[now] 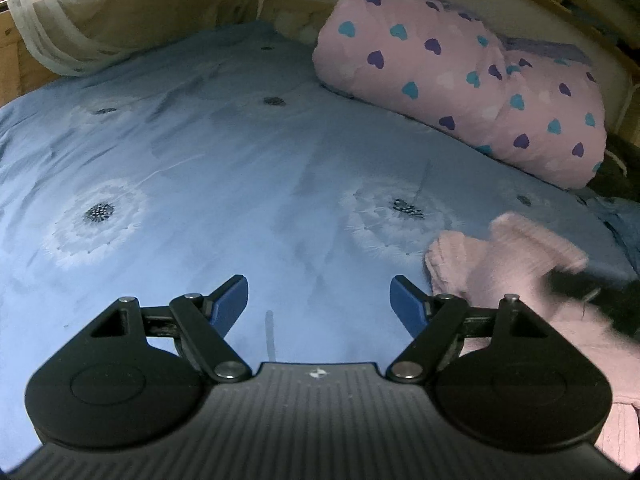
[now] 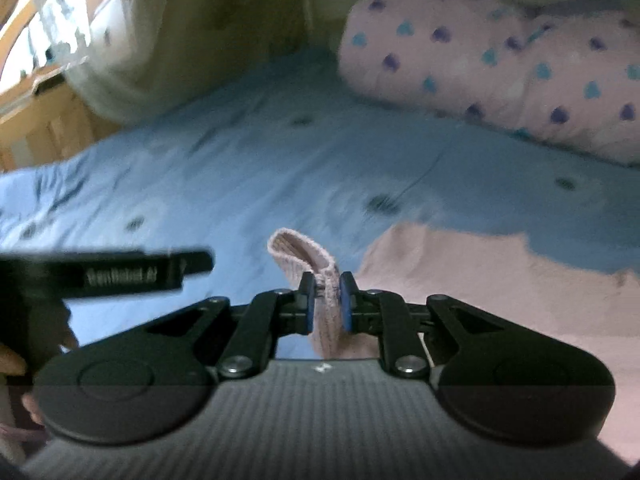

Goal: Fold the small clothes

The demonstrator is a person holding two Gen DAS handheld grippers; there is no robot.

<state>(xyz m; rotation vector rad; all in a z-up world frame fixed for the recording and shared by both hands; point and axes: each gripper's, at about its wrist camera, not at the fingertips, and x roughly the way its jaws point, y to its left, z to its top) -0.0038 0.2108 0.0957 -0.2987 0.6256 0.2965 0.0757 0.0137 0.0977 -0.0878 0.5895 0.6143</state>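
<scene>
A small pale pink knit garment (image 1: 500, 280) lies on the blue bedsheet (image 1: 240, 160) at the lower right of the left wrist view. My left gripper (image 1: 319, 300) is open and empty, just left of the garment, above the sheet. My right gripper (image 2: 325, 300) is shut on a ribbed edge of the pink garment (image 2: 480, 280), and a loop of that edge stands up between the pads. The rest of the garment spreads to the right on the sheet. The left gripper's body (image 2: 120, 272) shows blurred at the left of the right wrist view.
A rolled pink quilt with heart prints (image 1: 460, 72) lies along the far right of the bed. A white mesh curtain (image 1: 60, 20) hangs at the far left. Dark fabric (image 1: 616, 176) sits at the right edge. Wooden furniture (image 2: 36, 128) stands beyond the bed's left side.
</scene>
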